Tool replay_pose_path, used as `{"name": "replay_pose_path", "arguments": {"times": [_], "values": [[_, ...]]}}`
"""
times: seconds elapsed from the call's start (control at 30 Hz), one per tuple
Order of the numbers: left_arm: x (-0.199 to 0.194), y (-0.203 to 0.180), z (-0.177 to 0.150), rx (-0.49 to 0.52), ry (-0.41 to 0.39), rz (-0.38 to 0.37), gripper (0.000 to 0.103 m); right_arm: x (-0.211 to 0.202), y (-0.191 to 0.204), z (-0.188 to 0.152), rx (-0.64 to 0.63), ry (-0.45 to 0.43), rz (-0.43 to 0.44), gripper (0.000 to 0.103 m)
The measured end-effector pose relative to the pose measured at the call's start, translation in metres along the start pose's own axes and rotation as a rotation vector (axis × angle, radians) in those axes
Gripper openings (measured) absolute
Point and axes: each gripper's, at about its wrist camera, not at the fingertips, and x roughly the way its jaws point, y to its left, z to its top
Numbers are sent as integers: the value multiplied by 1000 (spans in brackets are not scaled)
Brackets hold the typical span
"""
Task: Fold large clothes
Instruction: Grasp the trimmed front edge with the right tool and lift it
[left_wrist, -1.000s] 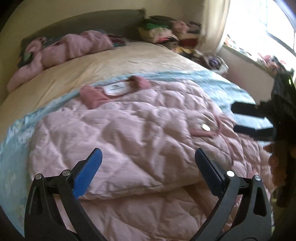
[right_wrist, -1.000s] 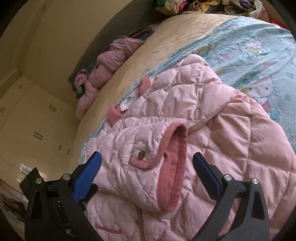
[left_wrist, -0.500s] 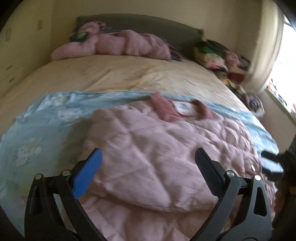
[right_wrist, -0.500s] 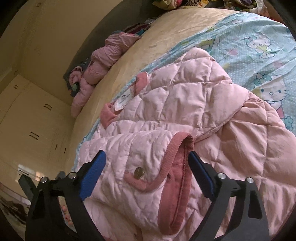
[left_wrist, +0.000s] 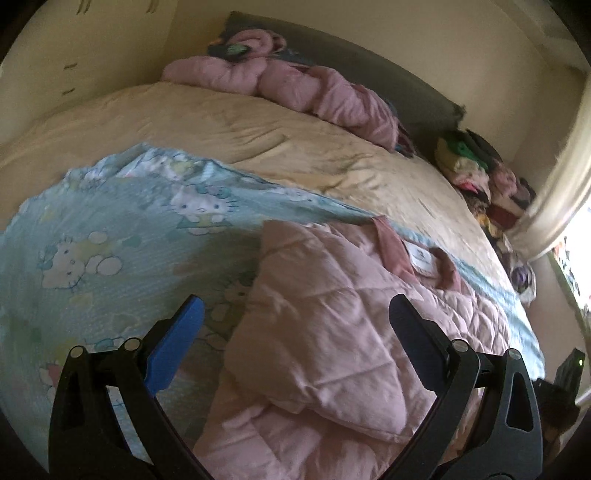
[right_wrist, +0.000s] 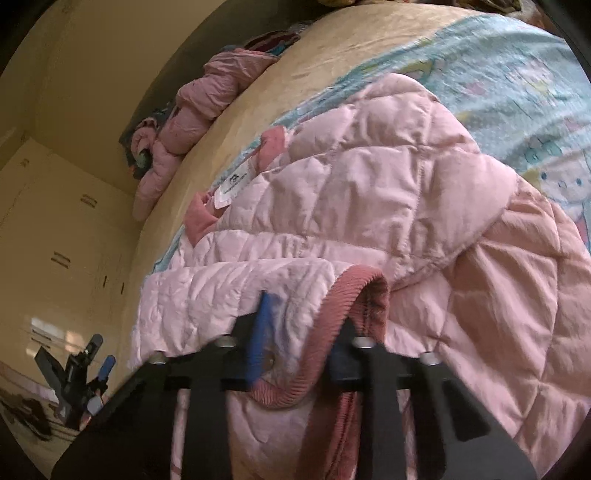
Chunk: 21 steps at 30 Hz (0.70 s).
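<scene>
Since a moment ago the left tongs have swung across to the jacket's left edge, their jaws spread wide with nothing between them, blue pad over the cartoon-print blue blanket and dark pad over the quilting. Spread on that blanket across the bed, the pink quilted jacket lies with its collar and white label toward the headboard and one sleeve folded over its front. Further right, the right tongs have just been closing and now pinch that sleeve's ribbed rose cuff.
</scene>
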Motion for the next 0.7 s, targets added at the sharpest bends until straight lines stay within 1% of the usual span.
{"name": "replay_pose_path", "arguments": {"times": [0.03,0.13,0.2,0.27,0.37,0.47,0.57,0.7], "values": [[0,4,1,-17,0,4,94,-3,8,2,-38,-12,-7,8],[0,13,3,-45,-8,24,94,-15,33,12,-139,-49,10,7],[0,17,5,-57,-15,26,94,-30,57,23,-232,-95,8,7],[-1,16,6,-60,-24,19,94,-41,80,34,-315,-138,10,7],[2,10,5,-42,-24,3,94,-56,105,50,-395,-189,14,6],[7,-1,3,-4,-18,2,94,-61,124,62,-471,-228,-30,6],[11,-11,2,29,-23,-4,94,-56,135,71,-534,-259,-82,6],[19,-22,-4,59,-9,-62,94,-45,132,78,-554,-270,-129,6]]}}
